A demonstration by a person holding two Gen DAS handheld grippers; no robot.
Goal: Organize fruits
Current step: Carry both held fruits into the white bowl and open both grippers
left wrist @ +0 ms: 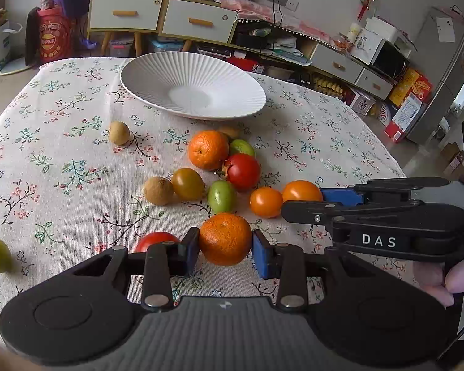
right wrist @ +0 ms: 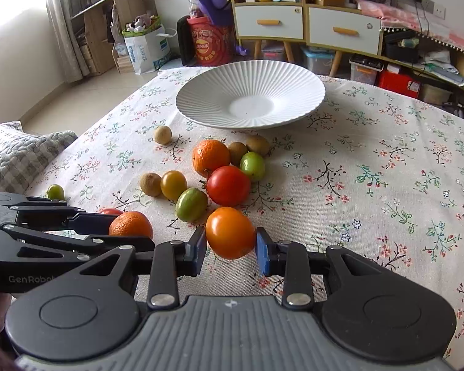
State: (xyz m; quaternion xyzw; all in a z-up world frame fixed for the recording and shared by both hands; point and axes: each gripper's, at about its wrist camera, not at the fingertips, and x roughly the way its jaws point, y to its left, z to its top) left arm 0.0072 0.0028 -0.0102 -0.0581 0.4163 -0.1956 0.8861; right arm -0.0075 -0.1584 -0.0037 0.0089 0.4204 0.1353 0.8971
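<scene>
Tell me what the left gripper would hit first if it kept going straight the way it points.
Apart from the tangerine the left gripper already clamps, probably the green fruit just beyond, though depth is unclear.

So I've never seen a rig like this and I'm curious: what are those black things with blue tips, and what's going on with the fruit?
They are hand-held tongs, one in each of a person's hands, each with a camera looking along its fingers. One picture comes from the left tongs, shut on a bumpy orange mandarin; the other from the right tongs, shut on a smooth orange tomato. More small fruits lie loose on the floral tablecloth. Behind them stands a ribbed white plate with nothing on it.
</scene>
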